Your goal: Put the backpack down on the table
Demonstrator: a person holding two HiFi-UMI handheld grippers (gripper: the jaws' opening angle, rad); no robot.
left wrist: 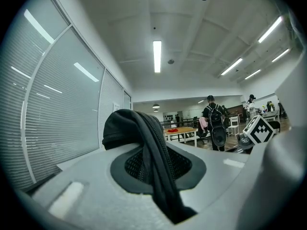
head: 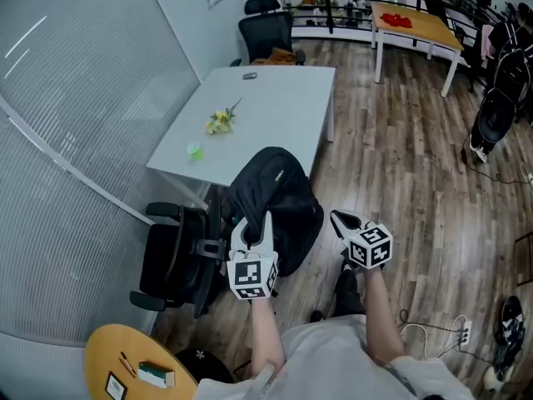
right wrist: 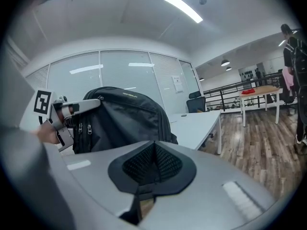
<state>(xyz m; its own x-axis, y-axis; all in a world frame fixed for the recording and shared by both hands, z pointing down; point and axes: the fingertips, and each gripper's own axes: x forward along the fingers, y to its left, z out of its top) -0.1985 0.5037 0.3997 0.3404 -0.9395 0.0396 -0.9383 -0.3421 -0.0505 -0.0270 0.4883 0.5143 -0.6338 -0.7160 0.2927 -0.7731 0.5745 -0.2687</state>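
Note:
A black backpack (head: 276, 192) hangs off the floor just in front of the white table's (head: 275, 98) near edge. My left gripper (head: 250, 226) is shut on the backpack's black strap (left wrist: 154, 157), which runs between the jaws in the left gripper view. To its right, my right gripper (head: 343, 220) is shut with nothing in it and stands apart from the bag. In the right gripper view the backpack (right wrist: 120, 121) fills the left middle, the left gripper (right wrist: 72, 108) sits on its upper left, and the right gripper's own jaws (right wrist: 152, 164) meet.
On the table lie yellow flowers (head: 220, 122), a small green thing (head: 195, 150) and a dark small object (head: 250, 76). A black office chair (head: 176, 257) stands left of the bag, another chair (head: 266, 25) at the table's far end. A round wooden table (head: 133, 365) is near left.

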